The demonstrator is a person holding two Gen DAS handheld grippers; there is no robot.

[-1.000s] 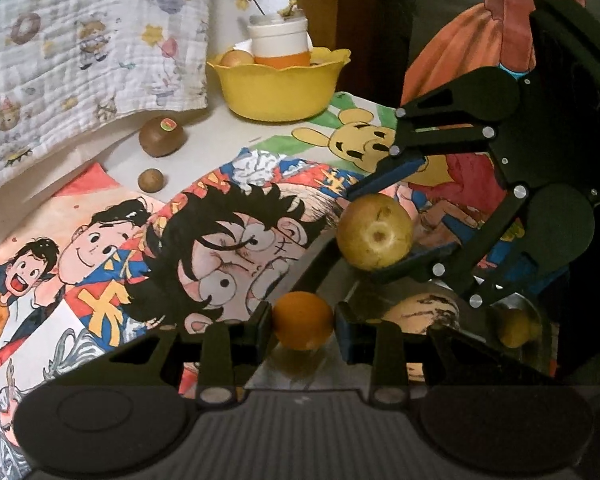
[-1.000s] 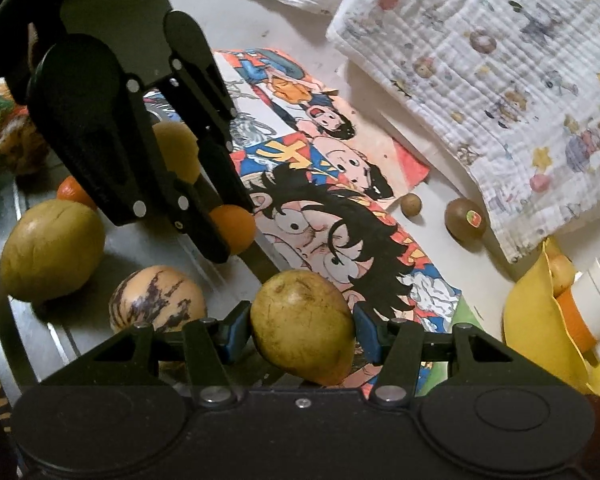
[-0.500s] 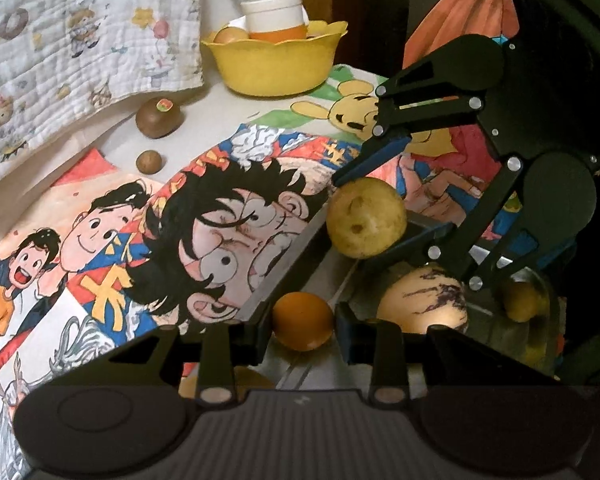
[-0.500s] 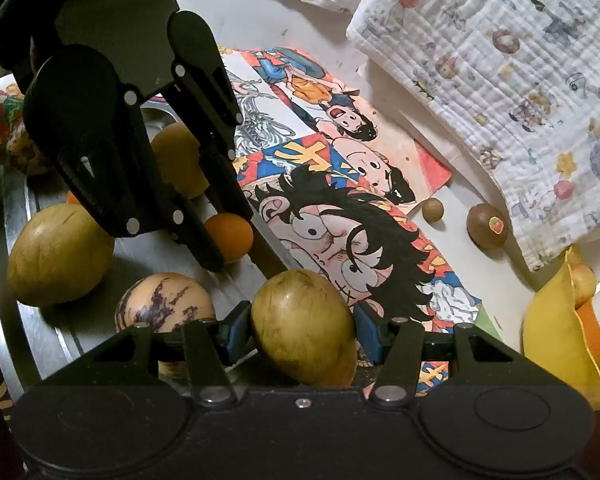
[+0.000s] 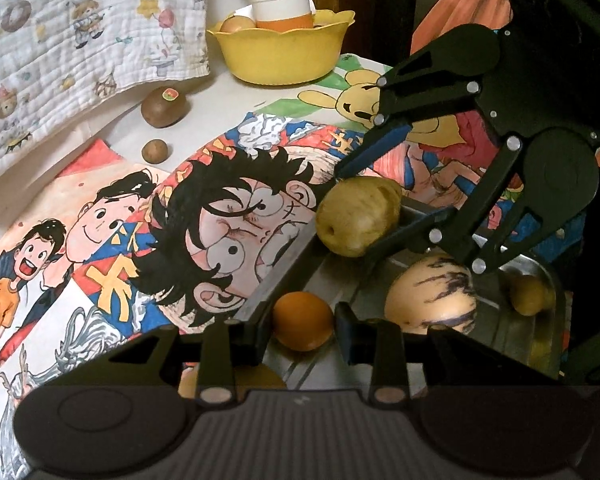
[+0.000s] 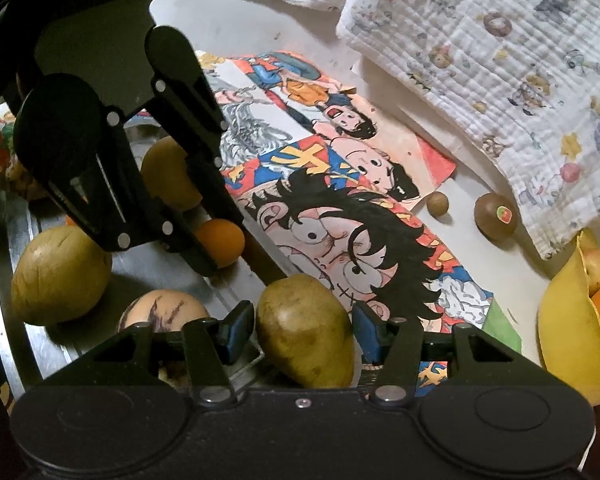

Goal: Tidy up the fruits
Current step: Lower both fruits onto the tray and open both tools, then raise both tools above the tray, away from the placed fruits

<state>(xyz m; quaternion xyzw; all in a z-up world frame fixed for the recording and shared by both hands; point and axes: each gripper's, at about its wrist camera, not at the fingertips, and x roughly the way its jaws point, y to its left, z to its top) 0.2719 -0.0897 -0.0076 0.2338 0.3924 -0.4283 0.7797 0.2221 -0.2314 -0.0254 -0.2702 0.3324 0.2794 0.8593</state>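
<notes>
My left gripper (image 5: pixel 302 326) is shut on a small orange (image 5: pixel 302 321) just above the metal tray (image 5: pixel 540 280). The orange also shows in the right wrist view (image 6: pixel 221 241). My right gripper (image 6: pixel 304 326) is shut on a yellow-green pear (image 6: pixel 306 330), held over the tray's edge; the pear shows in the left wrist view (image 5: pixel 358 216). In the tray lie a striped pale melon (image 5: pixel 430 300), a big yellow fruit (image 6: pixel 58 274) and another yellow fruit (image 6: pixel 168 174).
A kiwi with a sticker (image 5: pixel 164 106) and a small brown fruit (image 5: pixel 154 151) lie on the white table beside the cartoon mat (image 5: pixel 100 220). A yellow bowl (image 5: pixel 280 52) holding a cup stands at the back. A printed cloth (image 5: pixel 80 40) hangs nearby.
Both grippers have moved a little with their fruits still held. The left wrist view has drawn back over the tray, so more of the striped melon shows.
</notes>
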